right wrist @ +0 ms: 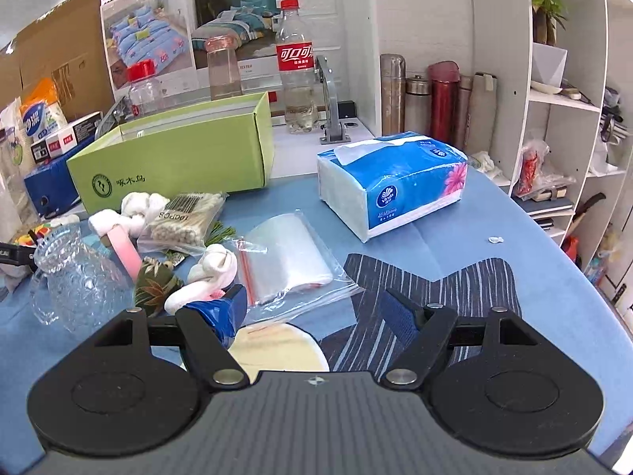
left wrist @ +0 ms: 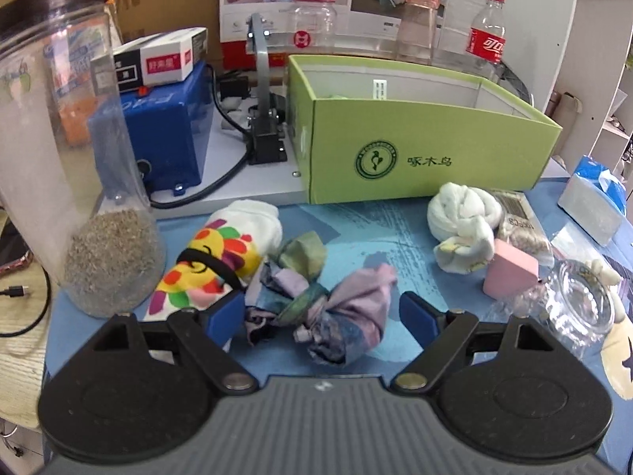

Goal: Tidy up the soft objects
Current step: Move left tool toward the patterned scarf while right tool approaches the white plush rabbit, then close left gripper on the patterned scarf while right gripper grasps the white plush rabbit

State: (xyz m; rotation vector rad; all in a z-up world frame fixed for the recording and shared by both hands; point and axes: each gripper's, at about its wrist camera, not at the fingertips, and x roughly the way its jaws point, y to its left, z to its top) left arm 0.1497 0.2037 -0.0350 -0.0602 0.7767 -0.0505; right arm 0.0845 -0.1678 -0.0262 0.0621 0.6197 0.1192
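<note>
Left wrist view: the left hand-held gripper (left wrist: pixel 320 316) is seen released, its blue pads spread wide on either side of a crumpled purple cloth bundle (left wrist: pixel 340 316) that lies on the blue counter (left wrist: pixel 356 221); the pads are not pressed against it. Just left of the bundle a white sock with a bright flower print (left wrist: pixel 221 253) is found, bound by a black band. Farther right a knotted white sock (left wrist: pixel 461 217) is seen near the front wall of the open green box (left wrist: pixel 427 154), with a pink block (left wrist: pixel 510 273) just beside it.

Right wrist view: the right hand-held gripper (right wrist: pixel 316 308) is likewise shown released, with nothing gripped. A rolled white-and-pink sock (right wrist: pixel 205 277) lies just by its left pad, beside a clear zip bag (right wrist: pixel 292 261). A blue tissue pack (right wrist: pixel 391 182) is seen farther back.
</note>
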